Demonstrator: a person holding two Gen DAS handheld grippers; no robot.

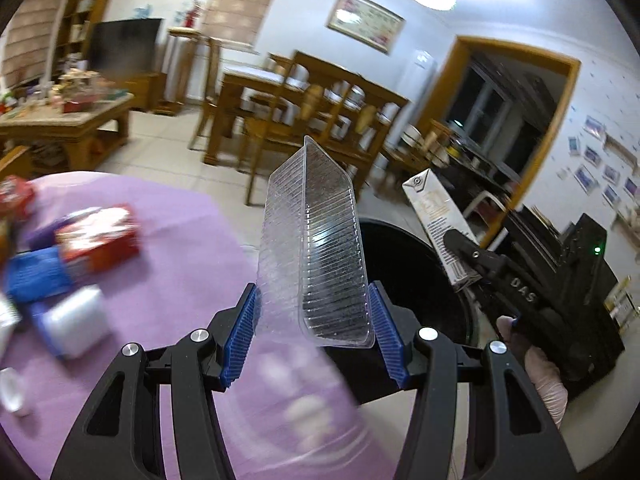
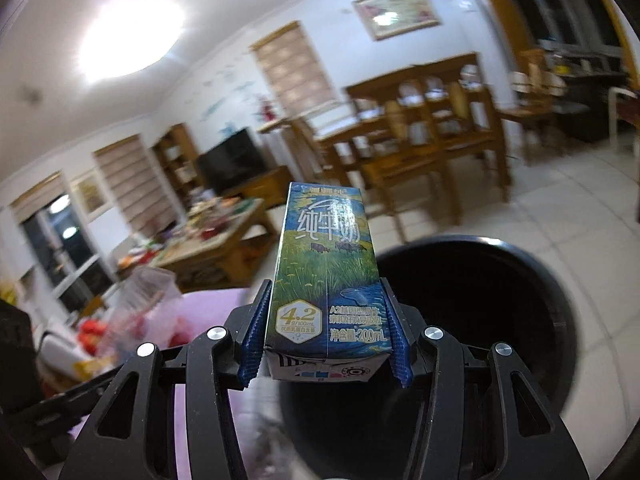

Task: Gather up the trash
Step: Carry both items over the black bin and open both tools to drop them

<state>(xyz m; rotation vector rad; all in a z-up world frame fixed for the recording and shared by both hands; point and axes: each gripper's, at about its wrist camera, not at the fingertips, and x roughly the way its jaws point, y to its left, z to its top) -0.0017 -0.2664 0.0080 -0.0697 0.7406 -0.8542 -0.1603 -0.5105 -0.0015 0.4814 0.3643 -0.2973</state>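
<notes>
My left gripper (image 1: 314, 330) is shut on a clear ribbed plastic tray (image 1: 320, 248), held upright at the edge of the purple table (image 1: 160, 312) and beside the black trash bin (image 1: 412, 272). My right gripper (image 2: 326, 332) is shut on a blue-green 200 mL milk carton (image 2: 326, 276), held upright in front of the black bin's opening (image 2: 480, 300). In the left wrist view the right gripper (image 1: 476, 258) shows at the right with the carton (image 1: 436, 220) above the bin.
On the purple table lie a red box (image 1: 100, 240), blue packets (image 1: 36, 276) and a white cup (image 1: 76, 324), all blurred. Wooden dining table and chairs (image 1: 304, 104) stand behind on the tiled floor. A cluttered coffee table (image 1: 64, 116) is at far left.
</notes>
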